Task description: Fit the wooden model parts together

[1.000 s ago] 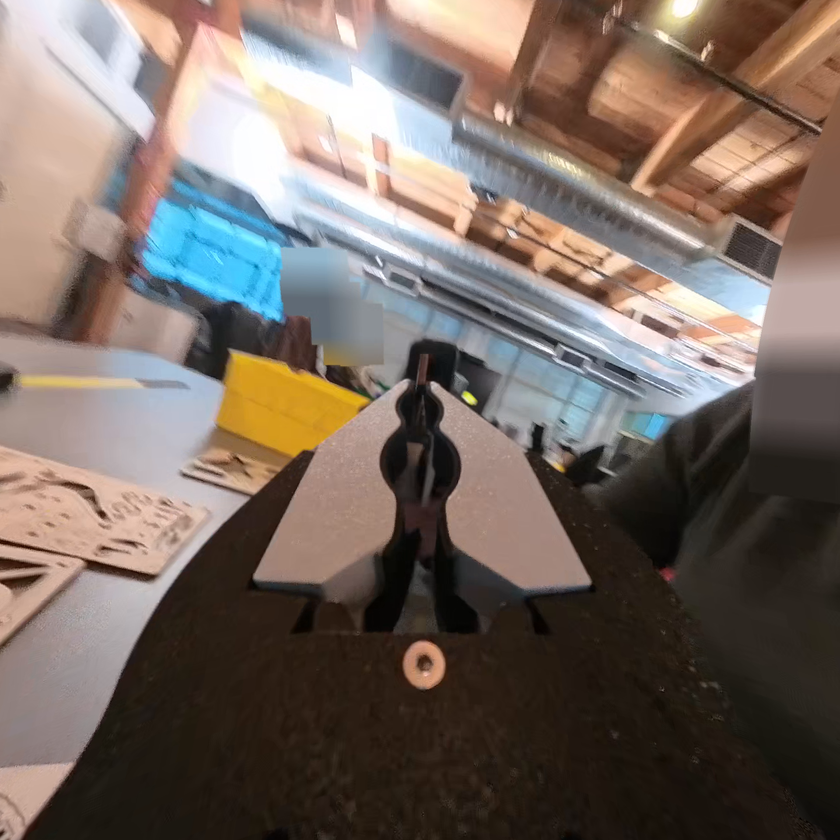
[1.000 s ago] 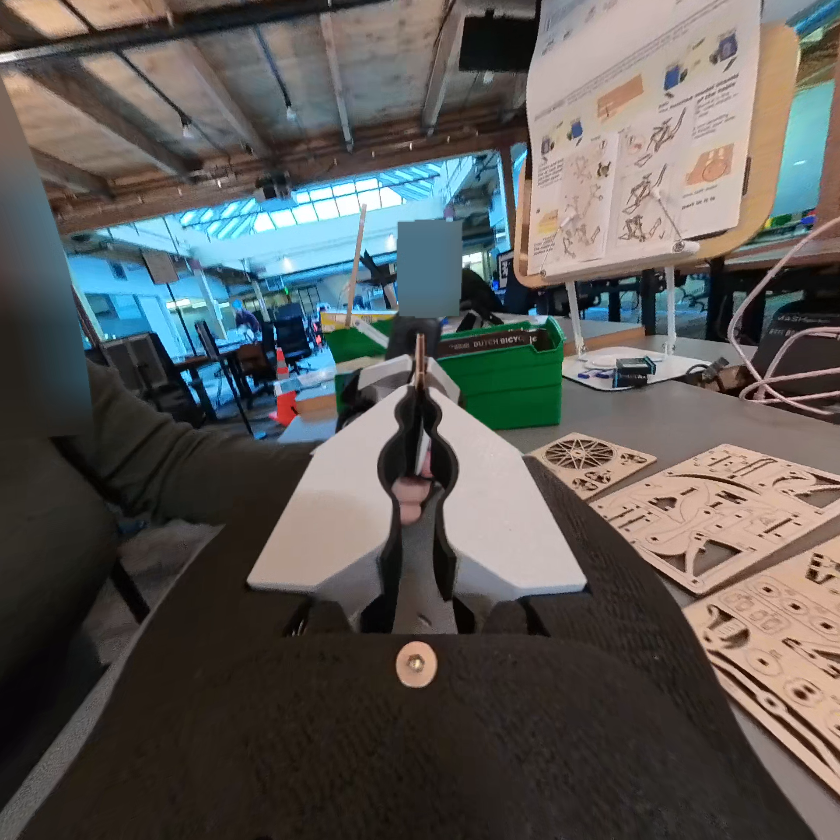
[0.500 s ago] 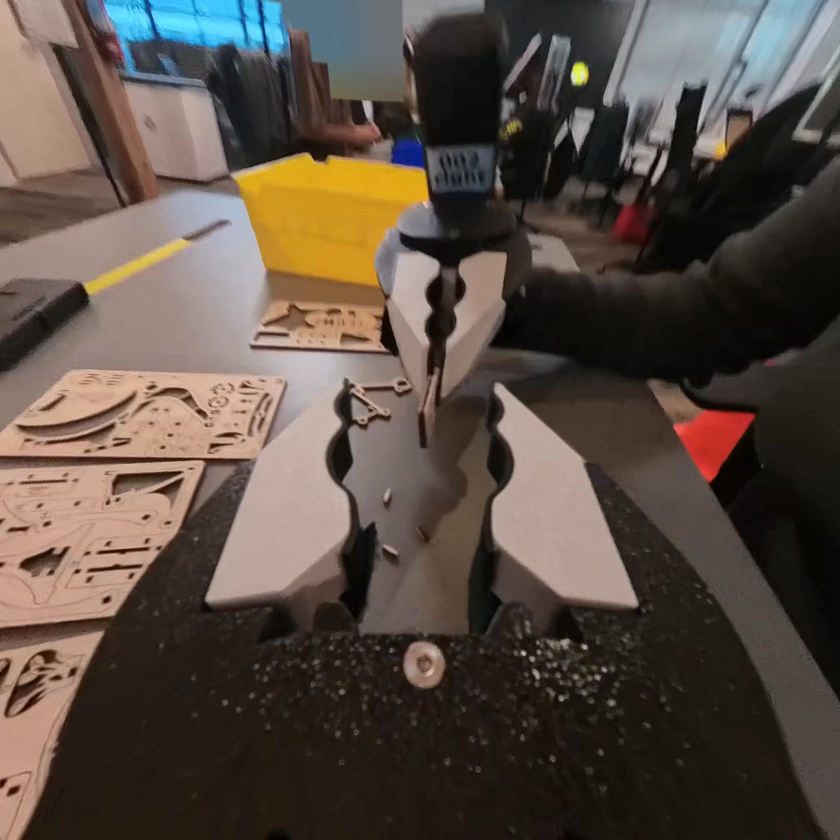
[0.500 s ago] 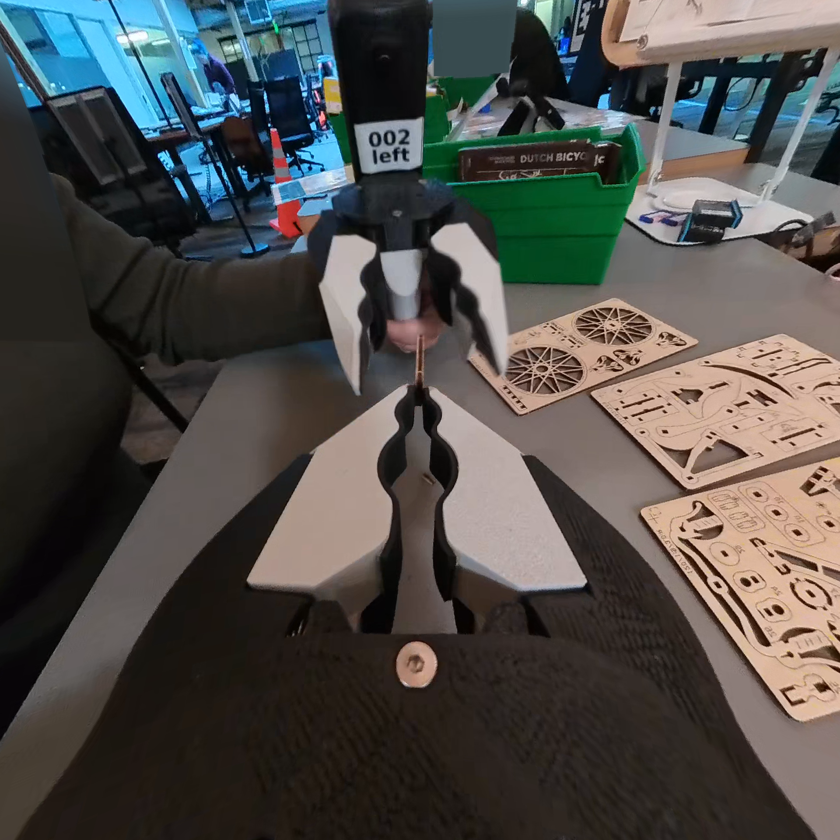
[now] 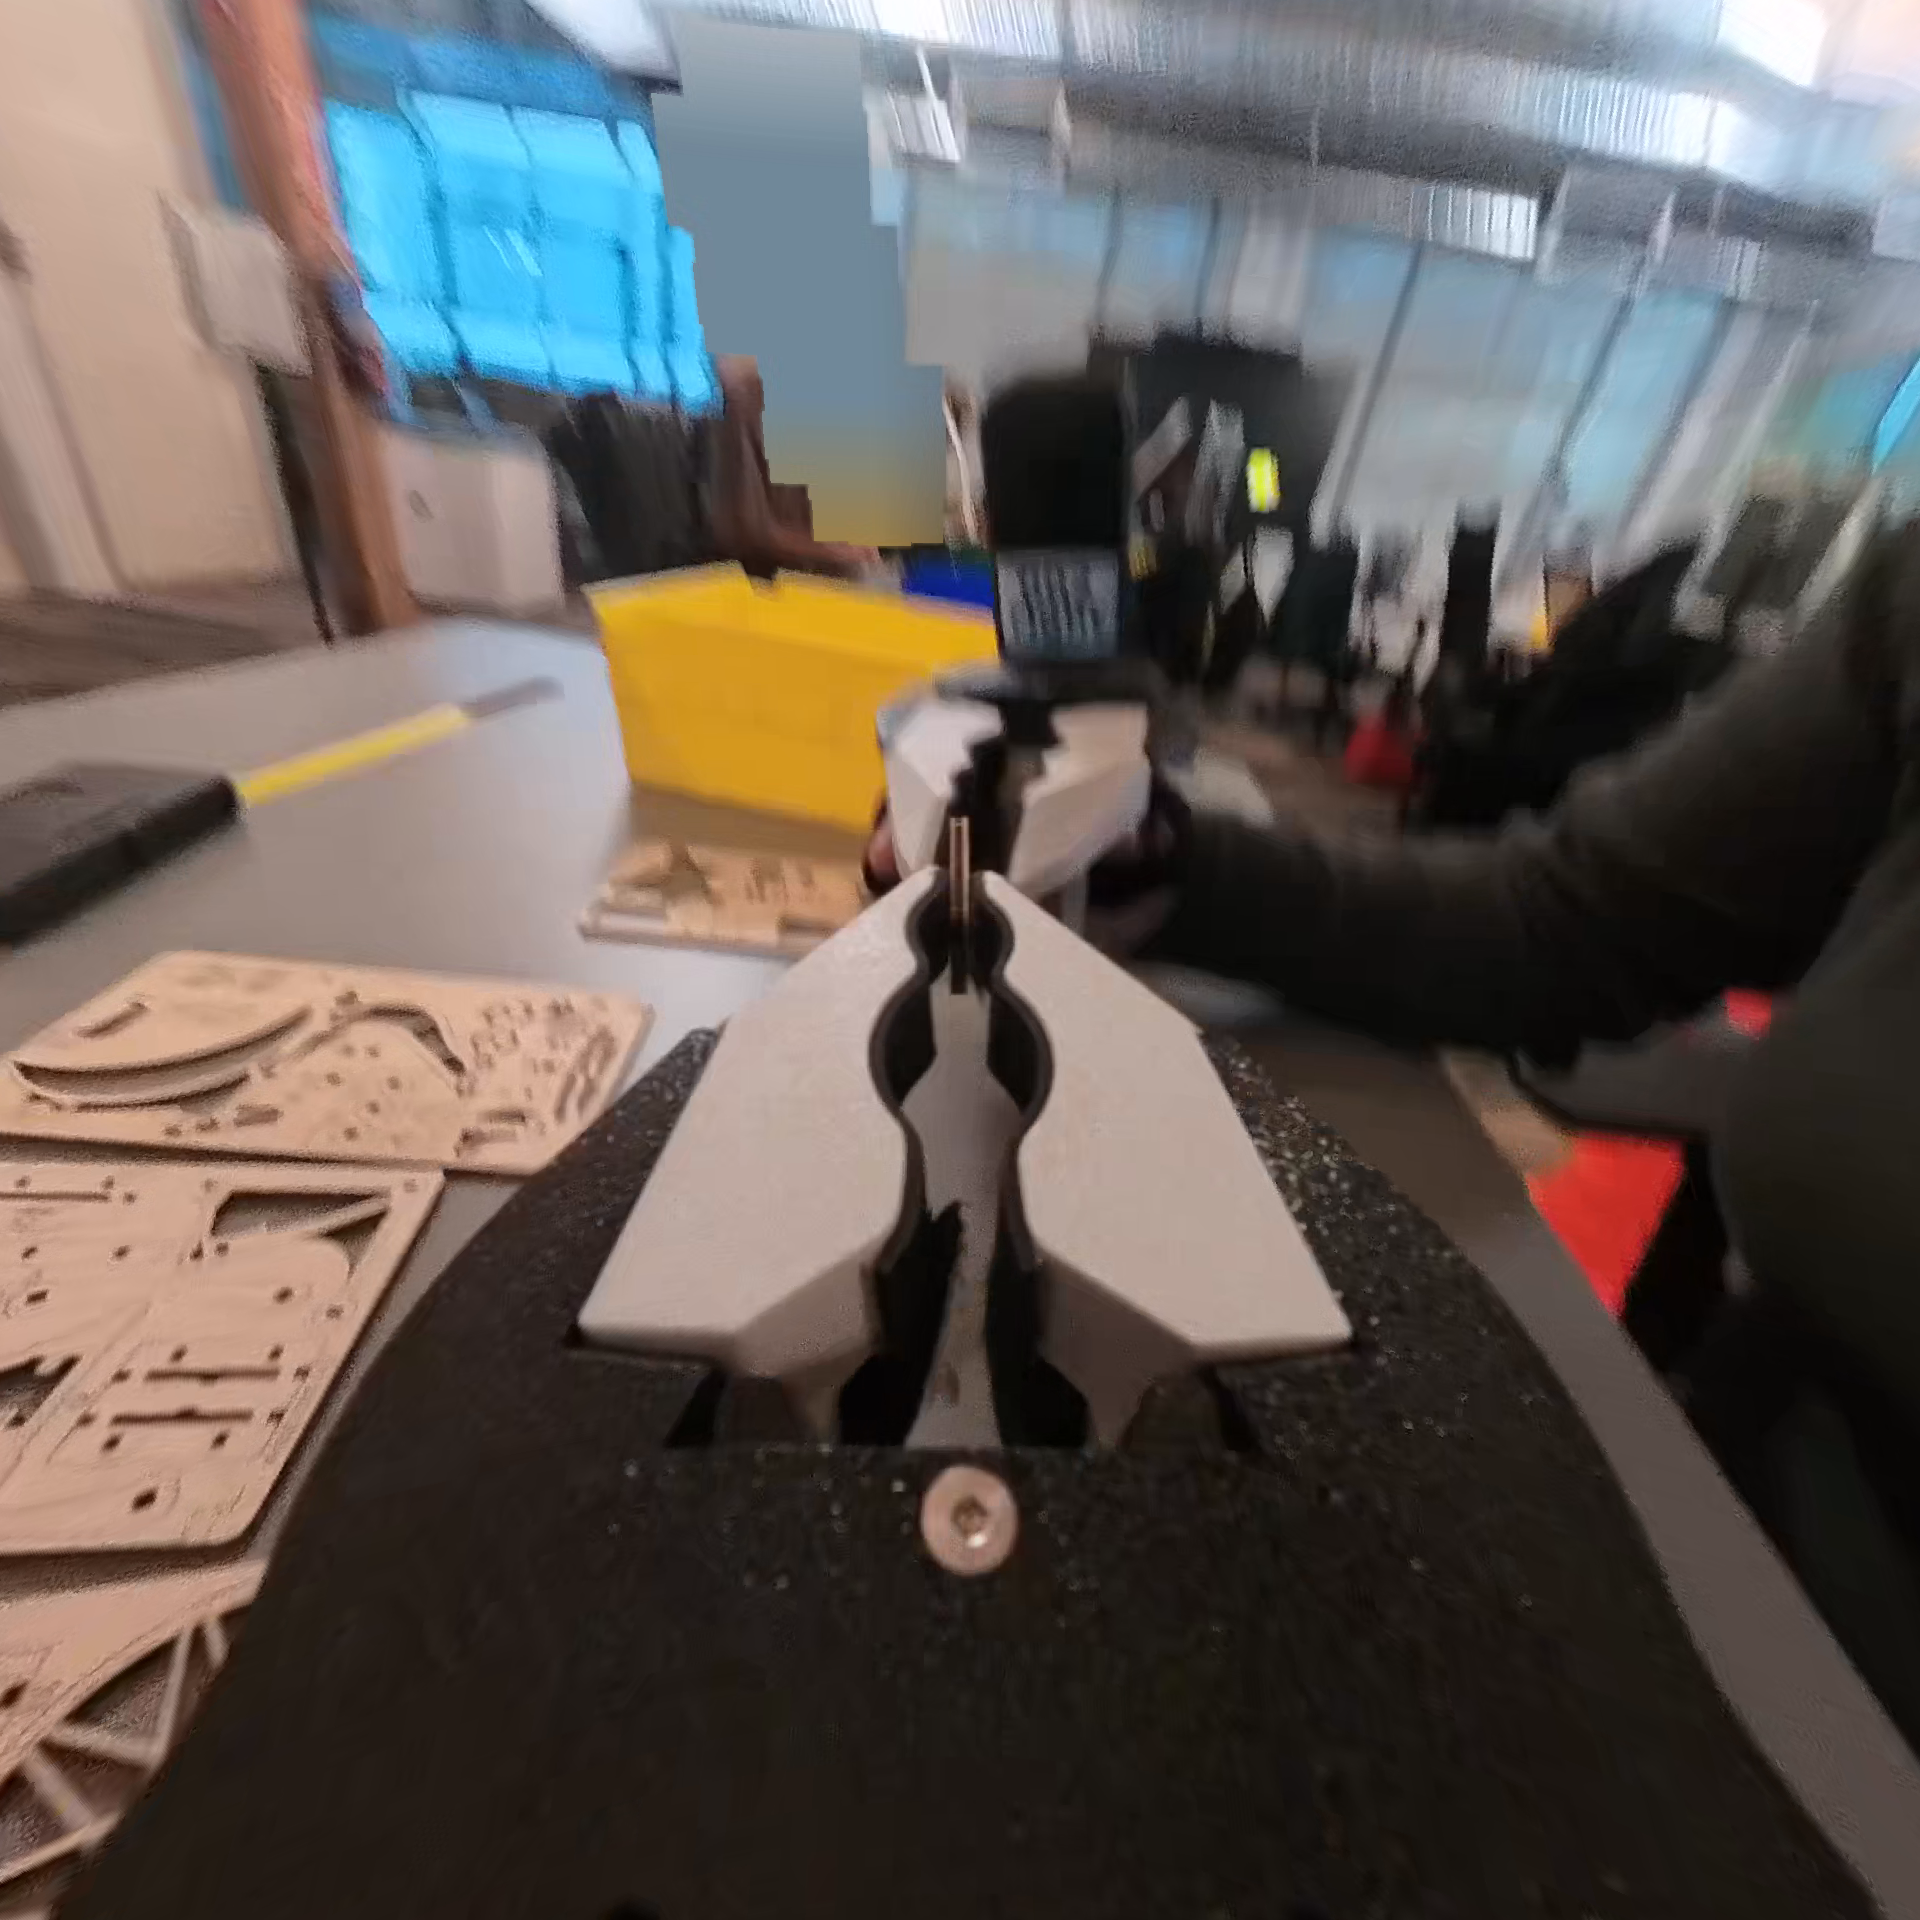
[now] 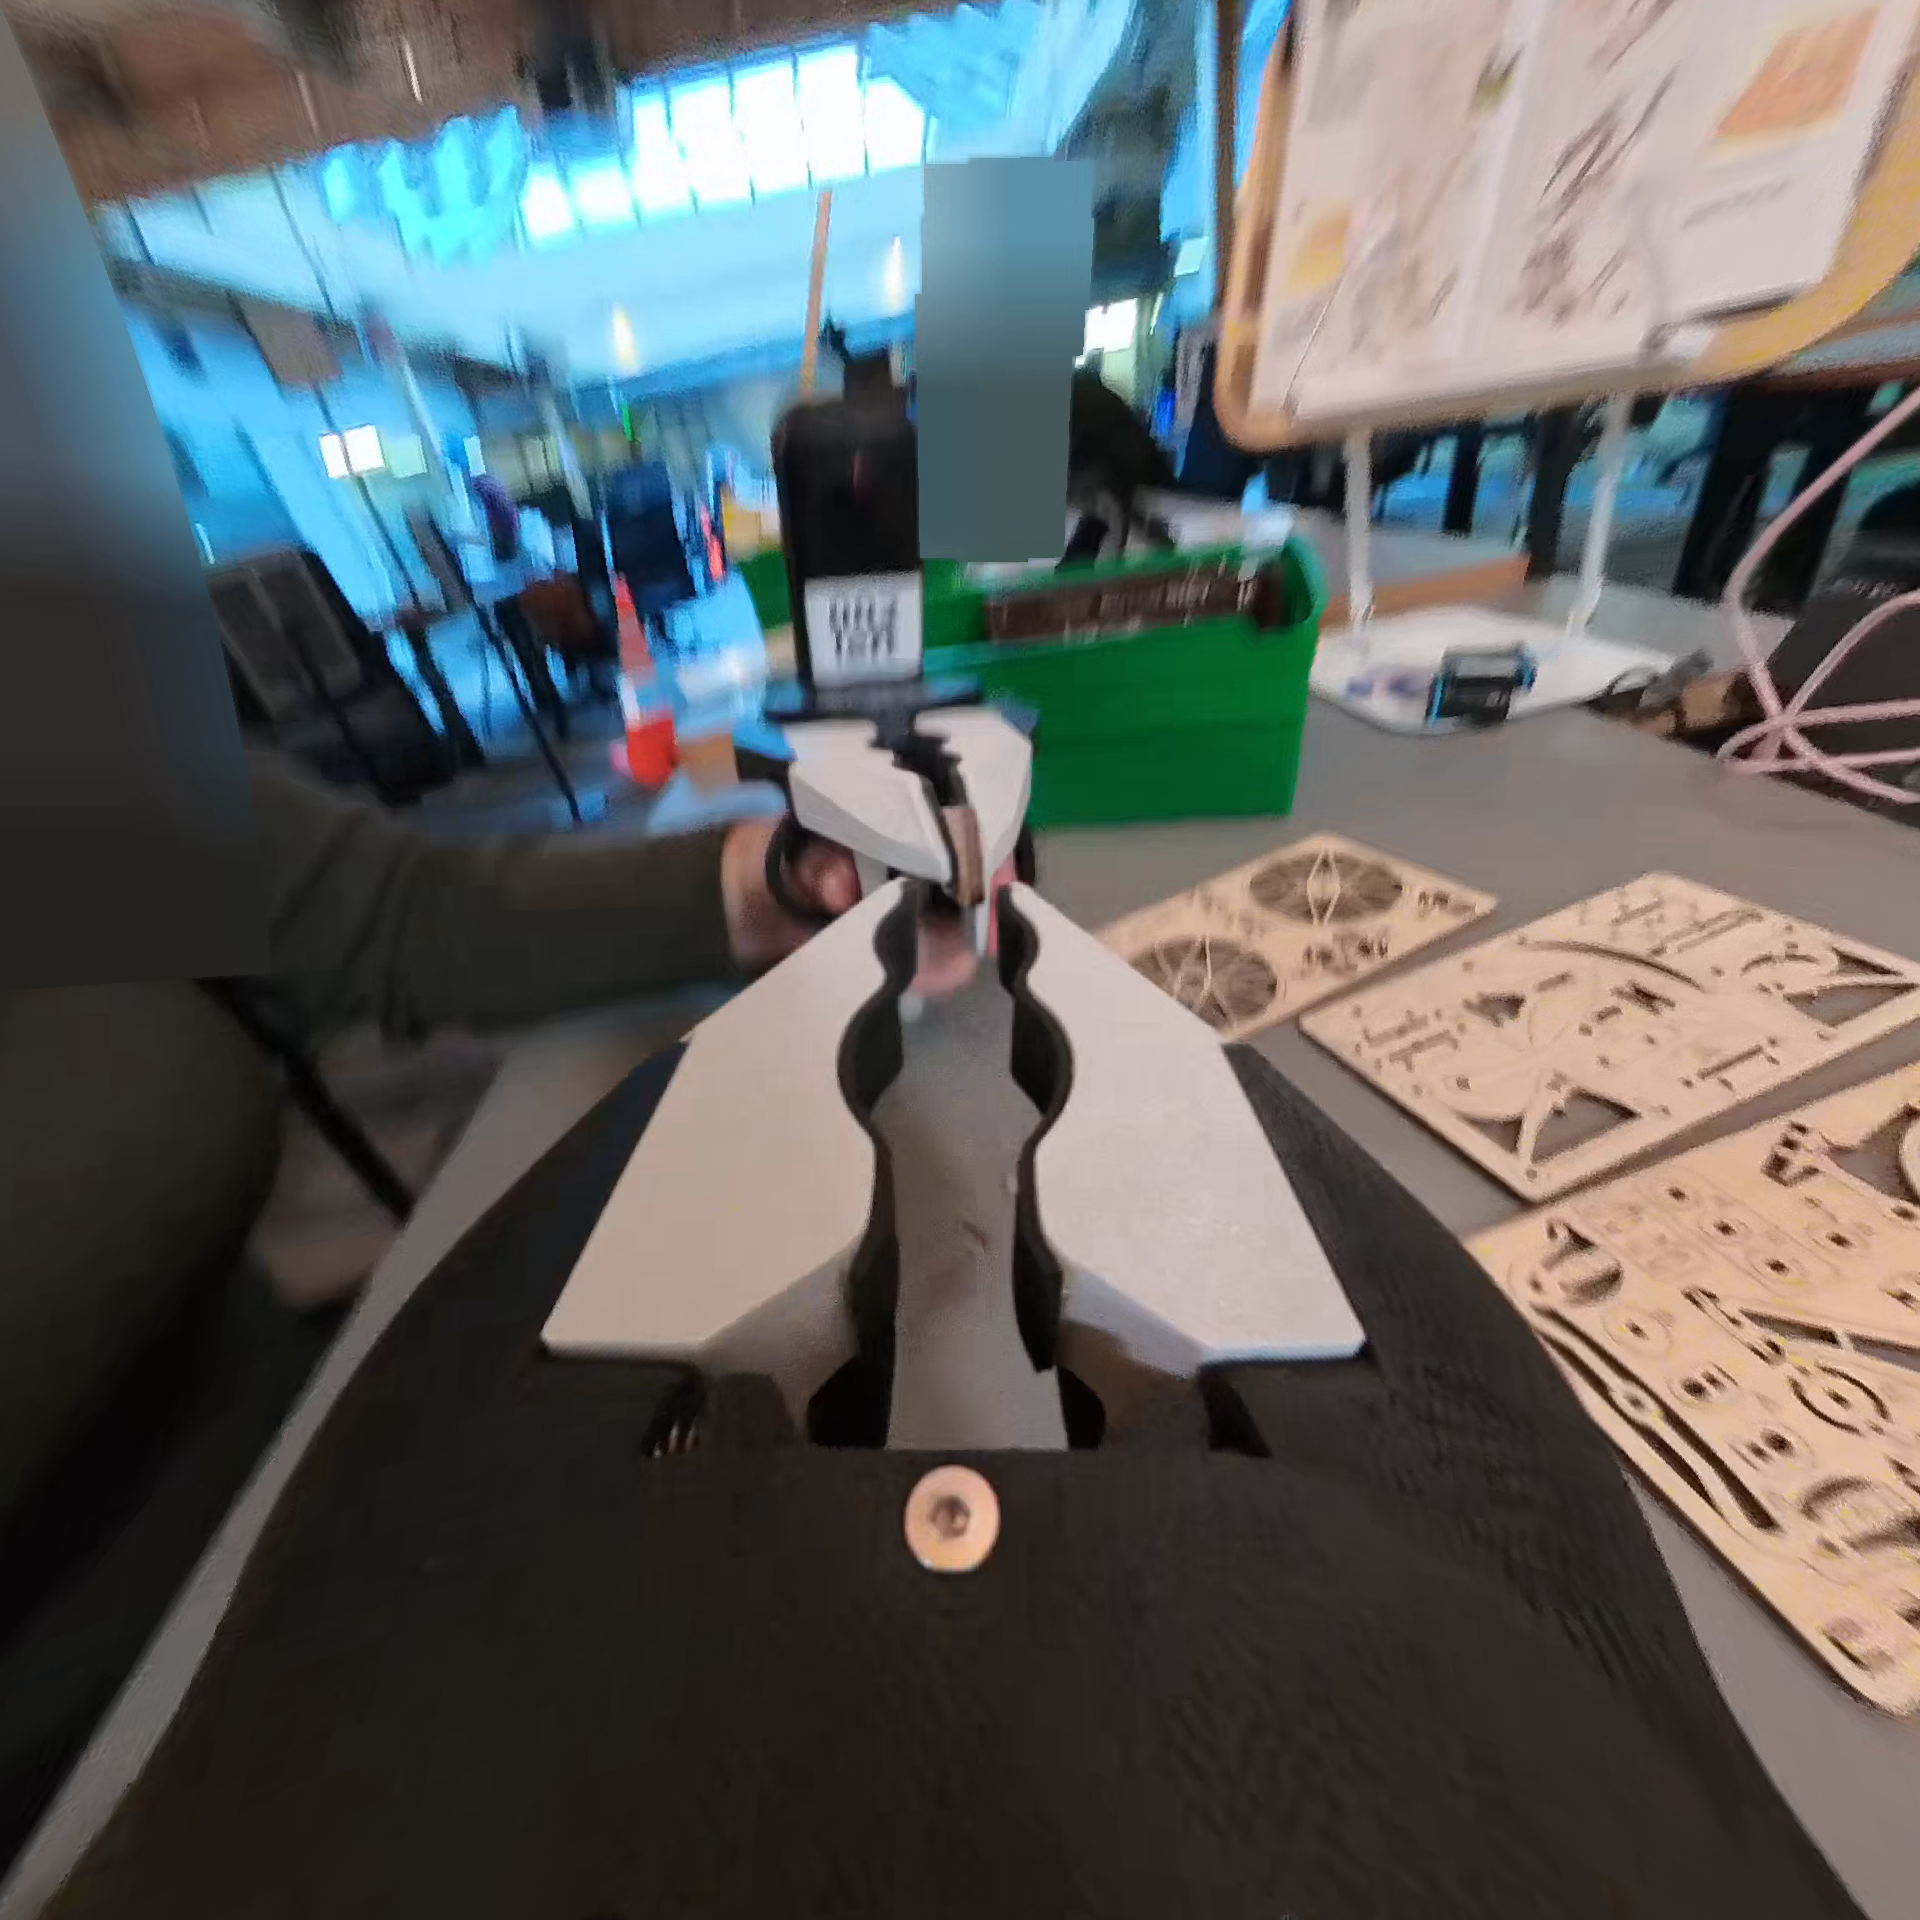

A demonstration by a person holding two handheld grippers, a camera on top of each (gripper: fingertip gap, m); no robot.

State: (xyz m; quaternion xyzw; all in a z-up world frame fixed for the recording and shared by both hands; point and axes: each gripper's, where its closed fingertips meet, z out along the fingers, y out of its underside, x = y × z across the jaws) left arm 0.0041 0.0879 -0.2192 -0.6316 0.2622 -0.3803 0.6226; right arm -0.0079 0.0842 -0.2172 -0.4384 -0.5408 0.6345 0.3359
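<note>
Table (image 5: 416, 862): grey, bearing everything below.
Green bin (image 6: 1164, 717): at 12 o'clock in the right wrist view, behind the left gripper.
Yellow bin (image 5: 779, 707): at 11 o'clock in the left wrist view.
Cut-out wooden sheets (image 6: 1621, 1029): flat on the table at 3 o'clock in the right wrist view.
Left gripper (image 5: 961, 883): fingers narrow, pinching a thin wooden part (image 5: 959, 894) on edge at the tips.
Right gripper (image 6: 961, 899): fingers apart a little, nothing between them; the wooden part sits just ahead at 12 o'clock.
</note>
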